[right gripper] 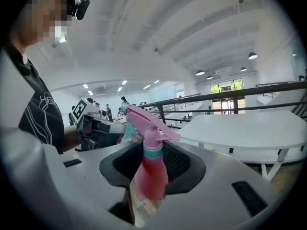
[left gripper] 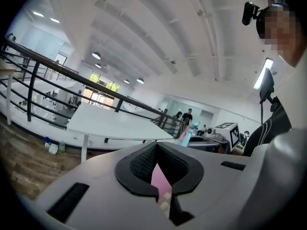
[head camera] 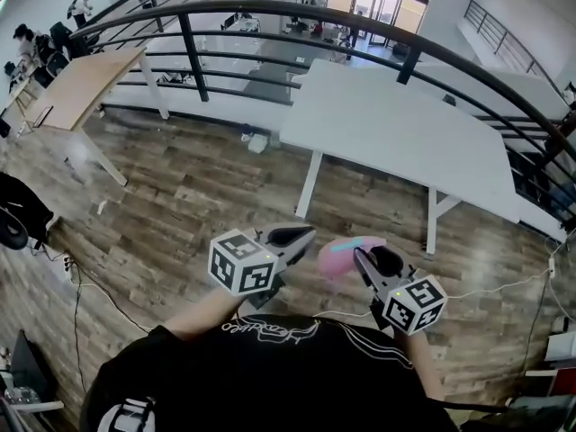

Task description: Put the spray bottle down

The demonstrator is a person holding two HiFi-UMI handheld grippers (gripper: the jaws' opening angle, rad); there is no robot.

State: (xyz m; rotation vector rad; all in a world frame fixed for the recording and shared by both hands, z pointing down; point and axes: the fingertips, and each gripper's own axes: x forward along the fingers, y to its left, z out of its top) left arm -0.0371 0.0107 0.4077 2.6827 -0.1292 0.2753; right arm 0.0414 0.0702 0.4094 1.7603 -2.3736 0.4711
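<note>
A pink spray bottle [head camera: 345,252] with a teal collar hangs over the wooden floor, close in front of the person's chest. My right gripper [head camera: 373,261] is shut on its body [right gripper: 152,178], and the pink trigger head [right gripper: 144,121] sticks up past the jaws. My left gripper [head camera: 297,235] sits just left of the bottle, apart from it, jaws drawn together. In the left gripper view only a narrow slit is left between its jaws [left gripper: 160,178], with a sliver of pink showing through. The bottle's top [left gripper: 185,136] appears beyond them.
A long white table [head camera: 396,124] stands ahead, its bare top also visible [right gripper: 249,128]. Behind it curves a dark metal railing [head camera: 360,21] over a lower floor. A wooden-topped table [head camera: 81,84] is far left. Cables trail across the plank floor [head camera: 180,196].
</note>
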